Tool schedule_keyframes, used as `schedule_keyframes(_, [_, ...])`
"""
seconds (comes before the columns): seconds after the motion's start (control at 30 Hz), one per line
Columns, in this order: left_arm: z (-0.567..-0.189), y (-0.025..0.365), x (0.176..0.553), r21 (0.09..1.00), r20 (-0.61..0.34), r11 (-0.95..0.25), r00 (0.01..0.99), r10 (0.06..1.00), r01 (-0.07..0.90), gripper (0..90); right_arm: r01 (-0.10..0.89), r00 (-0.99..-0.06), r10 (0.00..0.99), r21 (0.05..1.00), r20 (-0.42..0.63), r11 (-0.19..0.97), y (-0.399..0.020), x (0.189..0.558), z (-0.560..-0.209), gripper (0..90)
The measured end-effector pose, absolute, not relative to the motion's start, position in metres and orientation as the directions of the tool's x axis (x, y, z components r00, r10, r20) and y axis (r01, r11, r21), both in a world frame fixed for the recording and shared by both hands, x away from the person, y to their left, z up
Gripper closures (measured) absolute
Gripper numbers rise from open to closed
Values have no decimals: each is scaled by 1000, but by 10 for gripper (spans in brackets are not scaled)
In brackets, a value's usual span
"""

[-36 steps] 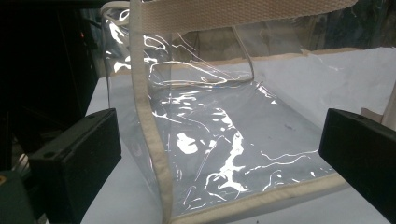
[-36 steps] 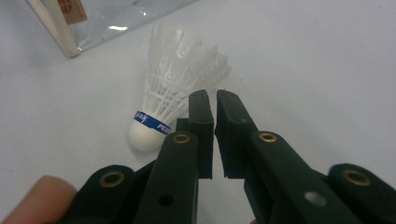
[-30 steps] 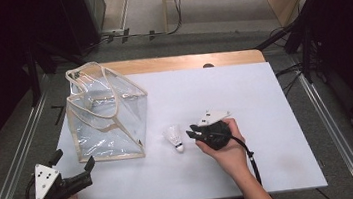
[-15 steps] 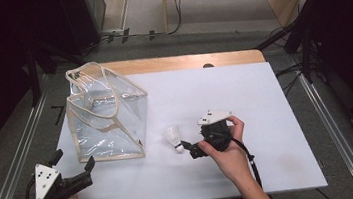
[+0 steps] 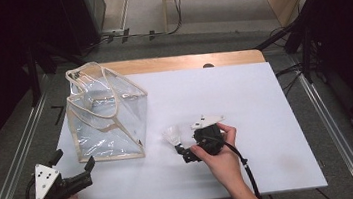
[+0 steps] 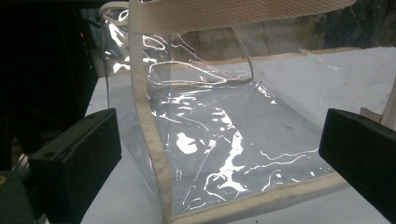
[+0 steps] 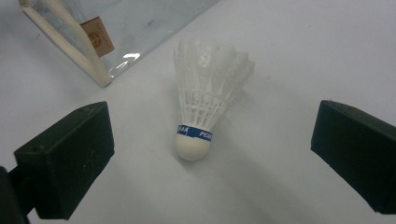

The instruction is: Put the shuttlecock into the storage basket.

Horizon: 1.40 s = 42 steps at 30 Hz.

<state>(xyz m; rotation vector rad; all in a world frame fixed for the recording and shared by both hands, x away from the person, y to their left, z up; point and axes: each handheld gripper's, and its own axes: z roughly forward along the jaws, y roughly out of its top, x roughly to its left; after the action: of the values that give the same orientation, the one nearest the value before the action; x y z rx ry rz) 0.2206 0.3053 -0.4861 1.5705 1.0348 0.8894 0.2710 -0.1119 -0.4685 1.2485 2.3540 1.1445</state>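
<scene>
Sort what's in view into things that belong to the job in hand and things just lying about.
Belongs to the job:
- shuttlecock, lying on the white table, between the open jaws of the right gripper
- clear bag with beige trim, standing open
- left gripper, open, facing the bag

Just lying about:
- cables on the floor beyond the table

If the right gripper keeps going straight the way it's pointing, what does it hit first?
Most likely the shuttlecock. It lies on the table between the open jaws of the right gripper, cork end toward the camera. The clear bag sits farther on and off to one side.
</scene>
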Motion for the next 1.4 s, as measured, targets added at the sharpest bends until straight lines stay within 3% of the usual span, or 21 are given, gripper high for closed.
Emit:
schedule_keyframes(0.07, [-486, 305, 221, 975, 46, -120, 360, 932, 185, 0, 600, -594, 793, 732, 138, 322, -107, 270, -473, 66])
schedule_keyframes(0.33, [-486, 306, 221, 976, 45, -119, 361, 931, 184, 0, 636, -561, 815, 707, 147, 310, -97, 271, -486, 85])
schedule_keyframes(0.43, [-486, 306, 221, 976, 45, -119, 361, 931, 184, 0, 649, -516, 847, 706, 132, 285, -94, 269, -488, 227])
schedule_keyframes(0.67, [-486, 305, 221, 976, 46, -119, 361, 932, 184, 0, 658, -518, 840, 701, 158, 274, -91, 268, -492, 388])
schedule_keyframes(1.4, [-486, 305, 221, 975, 45, -119, 361, 932, 186, 0, 675, -506, 852, 677, 135, 294, -80, 264, -510, 614])
